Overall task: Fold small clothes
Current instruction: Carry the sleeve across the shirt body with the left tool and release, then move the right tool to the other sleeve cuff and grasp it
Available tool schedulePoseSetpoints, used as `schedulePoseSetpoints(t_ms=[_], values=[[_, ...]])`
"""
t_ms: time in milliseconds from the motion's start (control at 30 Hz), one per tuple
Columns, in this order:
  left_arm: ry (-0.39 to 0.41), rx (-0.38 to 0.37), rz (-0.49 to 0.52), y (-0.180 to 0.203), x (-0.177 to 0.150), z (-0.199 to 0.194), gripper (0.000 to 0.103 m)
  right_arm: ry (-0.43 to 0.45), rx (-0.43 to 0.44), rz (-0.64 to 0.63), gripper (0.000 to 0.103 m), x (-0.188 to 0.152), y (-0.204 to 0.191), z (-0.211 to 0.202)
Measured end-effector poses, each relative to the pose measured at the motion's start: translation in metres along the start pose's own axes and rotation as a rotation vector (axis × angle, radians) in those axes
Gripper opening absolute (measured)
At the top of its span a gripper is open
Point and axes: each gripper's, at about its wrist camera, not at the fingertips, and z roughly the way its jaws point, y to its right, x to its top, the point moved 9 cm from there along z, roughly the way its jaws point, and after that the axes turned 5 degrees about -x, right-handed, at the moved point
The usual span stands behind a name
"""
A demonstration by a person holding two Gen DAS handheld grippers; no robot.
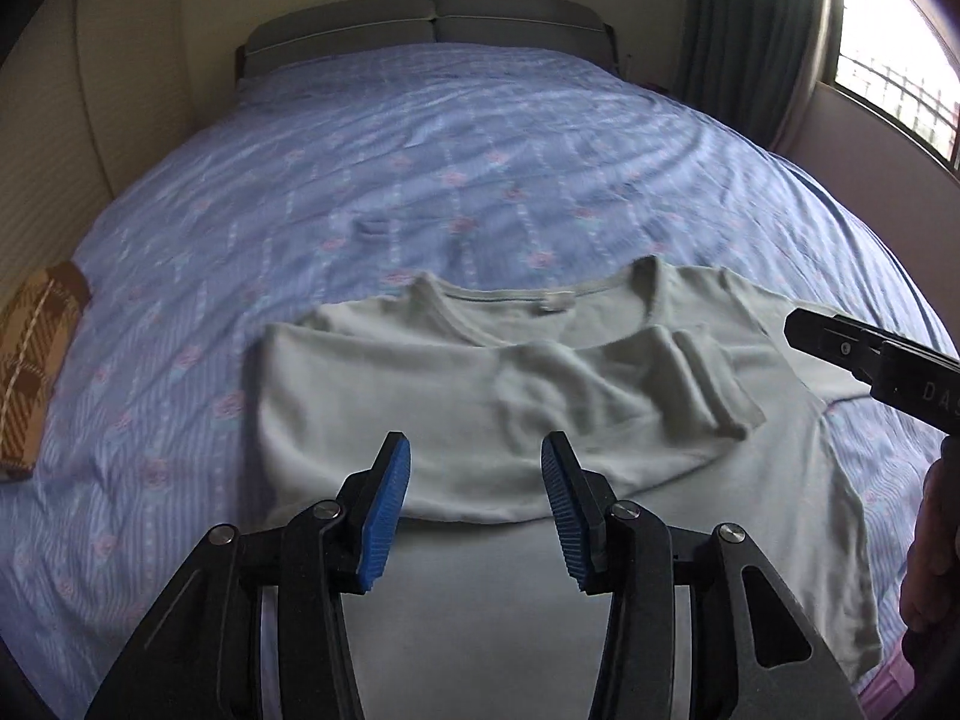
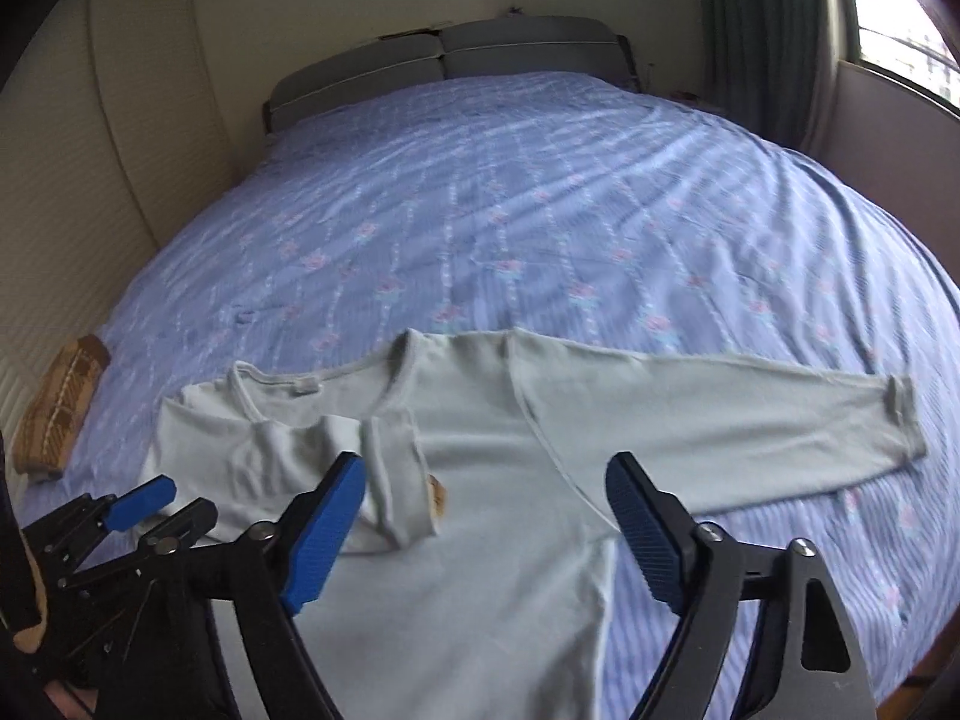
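Observation:
A pale grey-green long-sleeved shirt (image 1: 372,396) lies flat on the blue flowered bed sheet (image 1: 420,180), collar (image 1: 540,300) away from me. One sleeve (image 1: 690,384) is folded in across the chest. The other sleeve (image 2: 720,432) stretches out to the right. My left gripper (image 1: 476,456) hovers open over the folded side, with nothing between its blue pads. My right gripper (image 2: 486,474) stands open above the shirt's (image 2: 480,600) body, near the folded cuff (image 2: 390,468), and grips no cloth. The left gripper (image 2: 174,501) also shows at the lower left of the right wrist view.
A brown plaid item (image 1: 36,372) lies at the bed's left edge by the wall. A grey headboard (image 1: 432,24) stands at the far end. A window (image 1: 900,60) and green curtain (image 1: 750,30) are on the right. A hand (image 1: 930,540) holds the right gripper's handle.

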Motion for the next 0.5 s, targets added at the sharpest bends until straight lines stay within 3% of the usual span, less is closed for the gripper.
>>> schedulePoseSetpoints(t_ms=[100, 267, 333, 400, 500], values=[[0.005, 0.030, -0.067, -0.028, 0.000, 0.001, 0.045, -0.049, 0.075, -0.051, 0.056, 0.005, -0.022, 0.031], [0.007, 0.048, -0.125, -0.048, -0.001, 0.008, 0.045, -0.098, 0.109, -0.098, 0.051, 0.005, -0.031, 0.065], [0.004, 0.043, -0.134, -0.051, -0.002, 0.011, 0.045, -0.134, 0.137, -0.089, 0.045, 0.001, -0.031, 0.074], [0.002, 0.040, -0.138, -0.053, -0.003, 0.013, 0.045, -0.169, 0.184, -0.069, 0.031, -0.004, -0.033, 0.080], [0.008, 0.042, -0.141, -0.055, 0.000, 0.013, 0.045, -0.174, 0.211, -0.068, 0.022, -0.008, -0.035, 0.080]])
